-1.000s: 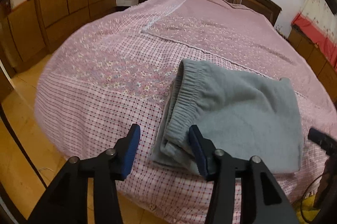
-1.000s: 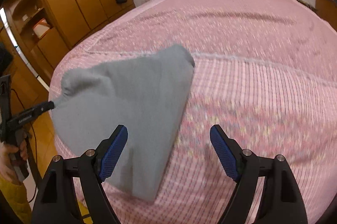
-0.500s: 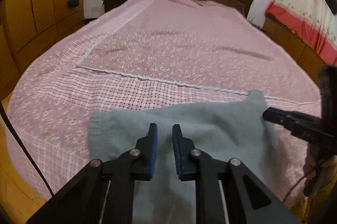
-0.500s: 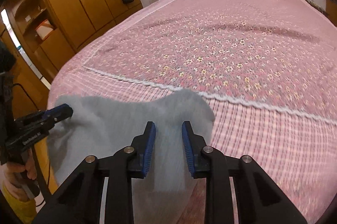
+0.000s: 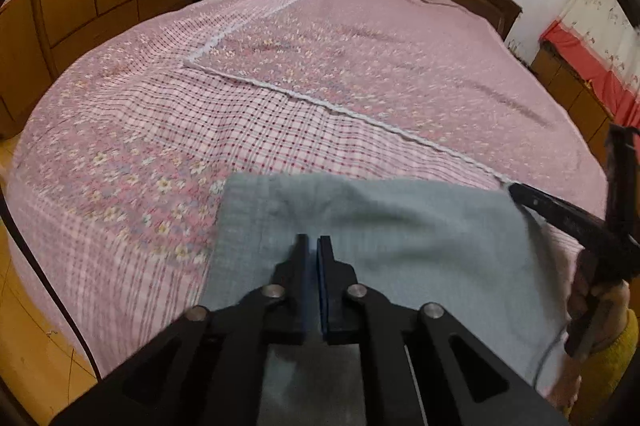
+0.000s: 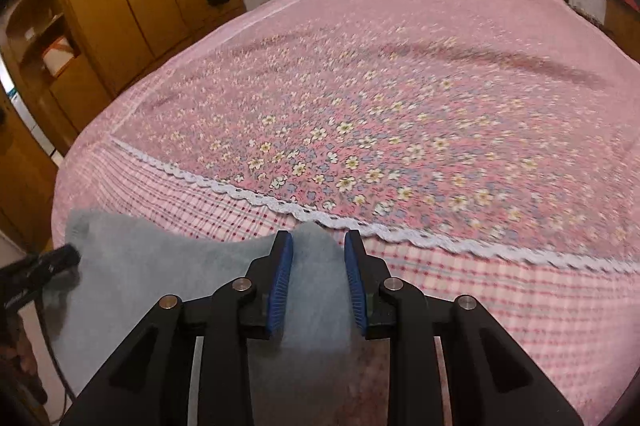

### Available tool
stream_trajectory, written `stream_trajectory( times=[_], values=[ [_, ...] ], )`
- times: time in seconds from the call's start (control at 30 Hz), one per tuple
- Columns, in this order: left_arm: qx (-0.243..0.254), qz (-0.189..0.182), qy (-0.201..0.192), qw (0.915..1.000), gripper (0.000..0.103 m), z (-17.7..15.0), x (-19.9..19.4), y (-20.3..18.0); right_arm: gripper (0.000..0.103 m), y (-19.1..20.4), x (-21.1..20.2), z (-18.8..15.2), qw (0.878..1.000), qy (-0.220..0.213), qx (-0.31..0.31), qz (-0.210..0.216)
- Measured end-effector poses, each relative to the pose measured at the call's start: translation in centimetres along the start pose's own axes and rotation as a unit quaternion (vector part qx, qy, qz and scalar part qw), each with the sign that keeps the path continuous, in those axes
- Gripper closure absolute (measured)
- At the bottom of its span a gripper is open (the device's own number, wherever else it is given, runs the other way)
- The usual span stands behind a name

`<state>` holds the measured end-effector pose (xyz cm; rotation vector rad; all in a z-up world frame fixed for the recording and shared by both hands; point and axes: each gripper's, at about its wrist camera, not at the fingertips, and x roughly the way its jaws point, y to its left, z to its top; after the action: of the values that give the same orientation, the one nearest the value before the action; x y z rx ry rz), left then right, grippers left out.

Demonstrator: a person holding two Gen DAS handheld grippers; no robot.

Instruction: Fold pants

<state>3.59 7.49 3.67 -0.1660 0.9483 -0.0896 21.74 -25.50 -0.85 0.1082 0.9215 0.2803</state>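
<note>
Left wrist view: the left gripper, jaws nearly together, pinches the grey pants above the pink bed's near edge. Right wrist view: the right gripper, jaws partly apart, has cloth between its pads; whether it grips is unclear.

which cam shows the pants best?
Left wrist: the pants span the foreground, top edge and both upper corners visible, held between the left hand-held gripper. Right wrist shows only a blurred stretch partly behind the right hand-held gripper.
</note>
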Motion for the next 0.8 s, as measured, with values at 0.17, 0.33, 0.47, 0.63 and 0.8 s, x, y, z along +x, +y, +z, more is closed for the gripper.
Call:
stream_trajectory(
  times=[0.17, 0.33, 0.47, 0.63, 0.8],
  values=[
    [-0.005, 0.005, 0.004, 1.0, 0.097, -2.6, -2.6, 1.1, 0.076, 1.5, -3.3, -1.5, 1.0, -0.011, -0.022, 0.012],
    [-0.042, 0.018, 0.058, 0.9973, 0.1, -5.4, -1.6, 3.5, 0.076, 2.8, -3.1, -3.5, 0.999, 0.007, -0.054, -0.001],
    [-0.038, 0.031, 0.06, 0.997, 0.1, -6.5, -2.1, 3.8, 0.075, 2.3, -3.0, -3.9, 0.999, 0.01, -0.035, 0.002],
    [-0.01, 0.04, 0.044, 0.9982, 0.101, -6.3, -3.4, 2.6, 0.066, 1.3, -4.9, -4.6, 1.0, 0.008, -0.01, 0.001],
    [0.007, 0.018, 0.026, 0.9995, 0.082, -5.8, -4.7, 1.0, 0.06, -0.9, -6.4, -6.7, 0.998, 0.022, 0.047, 0.027]
  ],
)
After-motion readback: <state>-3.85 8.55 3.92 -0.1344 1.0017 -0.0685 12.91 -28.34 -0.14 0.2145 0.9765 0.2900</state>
